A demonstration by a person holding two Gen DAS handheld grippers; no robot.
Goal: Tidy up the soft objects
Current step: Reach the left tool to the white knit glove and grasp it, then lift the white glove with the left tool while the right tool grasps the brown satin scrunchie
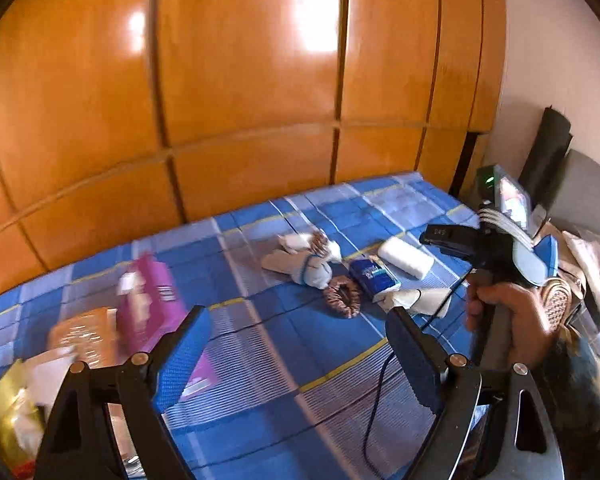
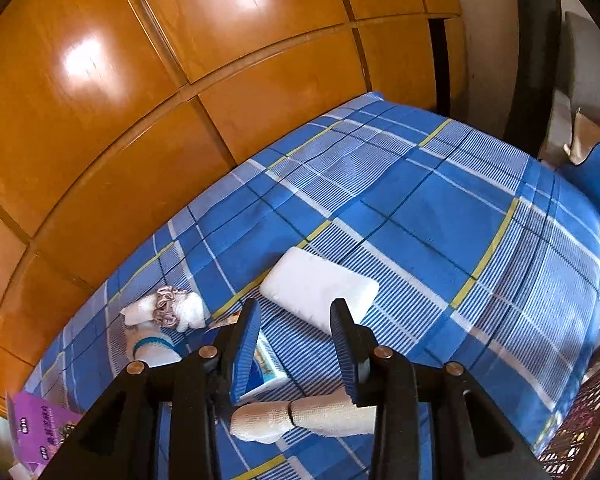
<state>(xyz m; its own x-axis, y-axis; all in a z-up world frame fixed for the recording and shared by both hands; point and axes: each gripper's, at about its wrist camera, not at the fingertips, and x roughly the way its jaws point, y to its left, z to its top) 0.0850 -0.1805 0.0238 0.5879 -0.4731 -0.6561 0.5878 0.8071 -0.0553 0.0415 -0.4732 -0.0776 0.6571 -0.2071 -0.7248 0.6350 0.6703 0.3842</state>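
Left gripper [image 1: 296, 354]: gaping wide, holding nothing
Right gripper [image 2: 300, 354]: hovering part-open, empty, over beige sock [image 2: 300, 420]
Bed [image 2: 440, 208]: carrying white pack [image 2: 320, 286]

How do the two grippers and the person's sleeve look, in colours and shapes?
Both grippers have black linkage arms with round metal rivets and flat fingers faced with blue textured pads. The left gripper has a thin black cable hanging beside it. The right gripper has a black pistol handle. The sleeve is dark and patterned.
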